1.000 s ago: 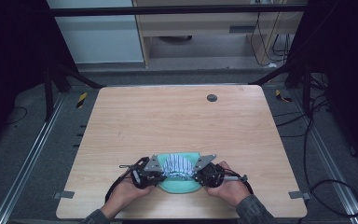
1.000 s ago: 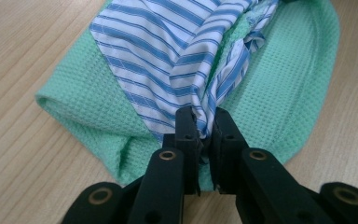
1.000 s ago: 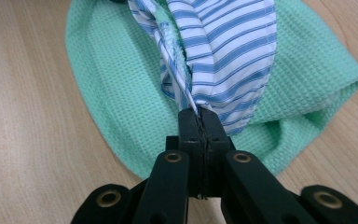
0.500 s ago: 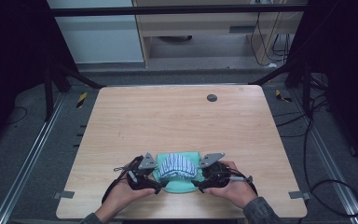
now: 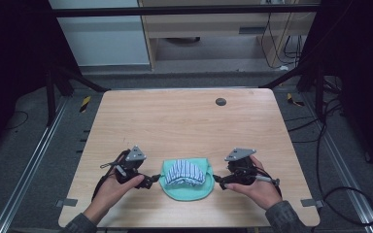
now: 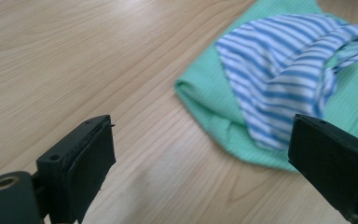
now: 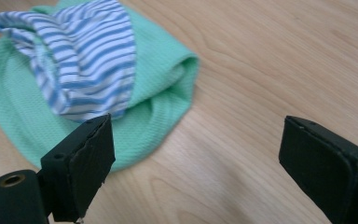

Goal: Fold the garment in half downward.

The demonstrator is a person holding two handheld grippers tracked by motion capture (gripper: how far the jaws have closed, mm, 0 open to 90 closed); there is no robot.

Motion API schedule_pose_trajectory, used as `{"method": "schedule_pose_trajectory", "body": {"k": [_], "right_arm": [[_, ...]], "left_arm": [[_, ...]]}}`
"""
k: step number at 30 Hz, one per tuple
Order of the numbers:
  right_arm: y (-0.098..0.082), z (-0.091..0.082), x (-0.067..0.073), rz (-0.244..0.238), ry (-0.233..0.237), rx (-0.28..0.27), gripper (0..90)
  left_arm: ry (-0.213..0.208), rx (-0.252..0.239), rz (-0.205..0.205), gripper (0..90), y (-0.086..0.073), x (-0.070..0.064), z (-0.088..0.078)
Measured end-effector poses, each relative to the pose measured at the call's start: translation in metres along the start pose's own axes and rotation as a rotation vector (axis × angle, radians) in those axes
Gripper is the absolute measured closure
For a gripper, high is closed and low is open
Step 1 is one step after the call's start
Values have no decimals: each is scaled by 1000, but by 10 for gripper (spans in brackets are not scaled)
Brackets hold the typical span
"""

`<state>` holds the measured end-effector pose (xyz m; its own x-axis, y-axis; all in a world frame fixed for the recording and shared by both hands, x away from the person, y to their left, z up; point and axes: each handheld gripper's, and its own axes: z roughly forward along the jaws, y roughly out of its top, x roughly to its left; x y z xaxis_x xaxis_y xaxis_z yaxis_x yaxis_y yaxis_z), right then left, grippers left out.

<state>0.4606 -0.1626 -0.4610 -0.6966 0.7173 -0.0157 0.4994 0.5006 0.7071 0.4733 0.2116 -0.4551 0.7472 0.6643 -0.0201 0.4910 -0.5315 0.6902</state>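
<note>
A green cloth (image 5: pixel 187 190) with a fine waffle-knit texture lies near the front edge of the wooden table (image 5: pixel 184 121), folded into a rounded, half-moon shape with a thick rolled edge. On top of it sits a blue-and-white striped cloth (image 5: pixel 184 172), thinner and smoother, bunched into a soft mound with loose folds. The tabletop is pale laminate with a wood-grain print; a small dark round disc (image 5: pixel 220 101) sits well apart near its far edge.

The left gripper (image 5: pixel 151 182) lies low over the table just beside the left end of the bundle, held in a hand whose forearm comes in from the bottom. Its black, blocky jaws have just been opening and stand wide, with only bare table between them in the left gripper view (image 6: pixel 200 163).

The right gripper (image 5: pixel 217 181) mirrors it at the bundle's right end, just beside the green cloth. Its jaws have likewise just been opening and stand wide apart, clasping nothing (image 7: pixel 196 163).
</note>
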Motion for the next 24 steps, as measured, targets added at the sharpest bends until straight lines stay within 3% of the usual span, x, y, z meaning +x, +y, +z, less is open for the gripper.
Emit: {"method": "schedule_pose_trajectory", "body": {"k": [12, 17, 20, 24], "right_arm": [[-6, 9, -37, 104, -72, 44, 74], [-12, 17, -52, 153, -106, 48, 69], [-15, 22, -61, 188, -147, 53, 68], [-17, 28, -72, 253, -193, 53, 67]], "left_arm": [[72, 81, -26, 66, -11, 42, 0], [127, 77, -66, 62, -20, 64, 4], [145, 66, -122, 62, -27, 78, 8], [173, 60, -166, 62, -31, 91, 12]]}}
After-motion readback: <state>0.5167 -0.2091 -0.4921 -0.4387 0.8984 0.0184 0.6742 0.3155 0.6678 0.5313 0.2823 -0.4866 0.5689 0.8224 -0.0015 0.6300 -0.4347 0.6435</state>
